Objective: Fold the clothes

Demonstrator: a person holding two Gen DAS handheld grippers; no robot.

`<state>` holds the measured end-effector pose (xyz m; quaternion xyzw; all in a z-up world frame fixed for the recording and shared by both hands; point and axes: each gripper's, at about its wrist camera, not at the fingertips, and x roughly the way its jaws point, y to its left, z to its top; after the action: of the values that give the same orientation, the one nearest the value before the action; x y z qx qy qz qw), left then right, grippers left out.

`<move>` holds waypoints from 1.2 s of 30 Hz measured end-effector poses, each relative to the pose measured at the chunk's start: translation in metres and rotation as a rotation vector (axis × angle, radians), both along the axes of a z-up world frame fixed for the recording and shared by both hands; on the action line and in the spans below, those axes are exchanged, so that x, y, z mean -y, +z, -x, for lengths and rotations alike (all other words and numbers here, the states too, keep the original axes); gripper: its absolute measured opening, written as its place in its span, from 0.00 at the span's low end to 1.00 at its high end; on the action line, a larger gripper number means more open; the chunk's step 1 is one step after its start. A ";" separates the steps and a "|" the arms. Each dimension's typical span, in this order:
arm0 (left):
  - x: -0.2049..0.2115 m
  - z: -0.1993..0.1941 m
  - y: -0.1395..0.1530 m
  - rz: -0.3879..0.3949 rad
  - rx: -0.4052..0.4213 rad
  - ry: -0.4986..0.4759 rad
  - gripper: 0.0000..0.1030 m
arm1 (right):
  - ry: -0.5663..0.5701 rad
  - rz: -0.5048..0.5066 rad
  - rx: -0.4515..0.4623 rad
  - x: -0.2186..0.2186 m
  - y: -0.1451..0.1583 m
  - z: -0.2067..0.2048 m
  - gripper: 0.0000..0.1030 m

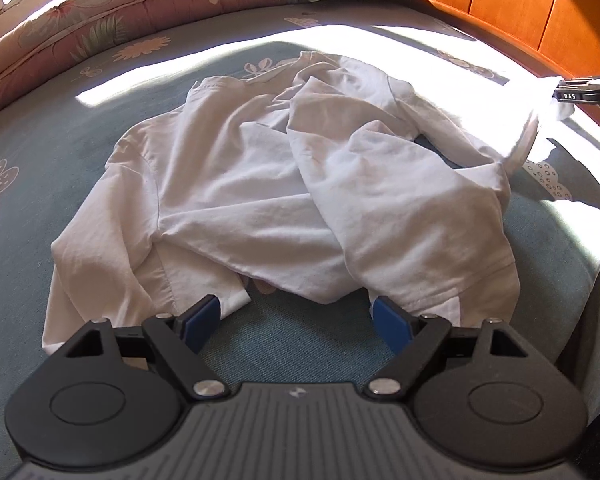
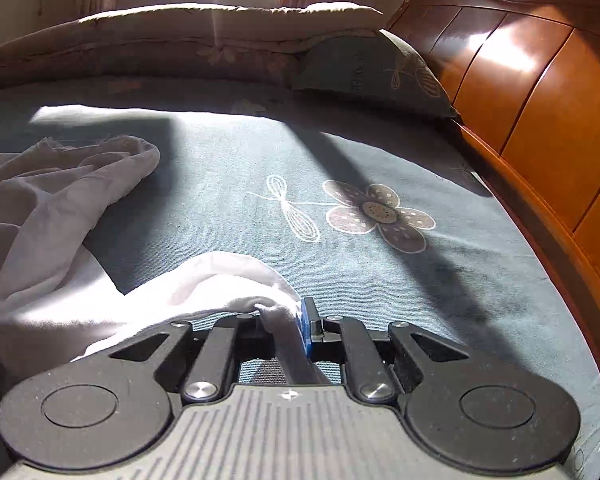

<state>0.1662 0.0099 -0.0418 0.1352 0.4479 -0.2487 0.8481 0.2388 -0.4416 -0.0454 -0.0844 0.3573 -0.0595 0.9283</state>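
Fingers of the left gripper stand wide apart, tilted down over the near hem of the crumpled white shirt on the bed. Beyond the shirt's sleeve, the right gripper pinches white cloth; its side reads "DAS".

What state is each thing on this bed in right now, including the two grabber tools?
White shirt: crumpled, unfolded, one end pulled out sideways.
Left gripper: open, holding nothing, at the shirt's near edge.
Right gripper: shut on the shirt's cloth.
Bedsheet: spread flat, partly sunlit.
Pillow: leaning by the headboard.
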 end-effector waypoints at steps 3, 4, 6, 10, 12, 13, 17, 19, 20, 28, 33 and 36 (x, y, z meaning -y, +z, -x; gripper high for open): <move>0.004 0.000 0.001 -0.006 0.003 -0.002 0.81 | -0.091 0.051 -0.012 0.037 0.007 -0.001 0.14; 0.005 0.000 0.001 -0.007 0.001 -0.003 0.81 | -0.118 0.056 -0.015 0.048 0.009 0.000 0.14; 0.006 -0.001 0.002 -0.011 0.003 -0.002 0.81 | -0.172 0.057 -0.019 0.071 0.013 0.001 0.14; 0.006 0.000 0.004 -0.010 0.005 0.000 0.81 | -0.260 0.065 -0.019 0.106 0.019 0.006 0.14; 0.006 0.001 0.006 -0.007 0.006 -0.001 0.81 | -0.294 0.088 -0.015 0.120 0.021 0.009 0.14; 0.006 0.001 0.006 -0.007 0.006 -0.001 0.81 | -0.310 0.099 -0.014 0.126 0.022 0.011 0.14; 0.006 0.002 0.006 -0.008 0.004 0.001 0.81 | -0.346 0.120 -0.023 0.140 0.017 0.022 0.14; 0.006 0.001 0.006 -0.012 -0.001 0.004 0.81 | -0.362 0.152 -0.052 0.142 0.008 0.027 0.14; 0.006 0.001 0.006 -0.013 0.000 0.004 0.81 | -0.379 0.155 -0.066 0.146 0.003 0.028 0.14; 0.007 0.004 0.008 0.000 -0.001 -0.005 0.81 | -0.389 0.108 -0.209 0.172 -0.022 0.042 0.27; 0.008 0.004 0.007 -0.016 -0.007 -0.011 0.81 | -0.366 -0.016 -0.297 0.174 -0.030 0.073 0.44; 0.009 0.004 0.011 -0.017 0.000 -0.017 0.81 | -0.358 -0.056 -0.326 0.174 -0.026 0.092 0.45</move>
<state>0.1624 0.0009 -0.0313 0.1459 0.4490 -0.2520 0.8447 0.1472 -0.6151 -0.0711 -0.0023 0.5133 -0.1988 0.8348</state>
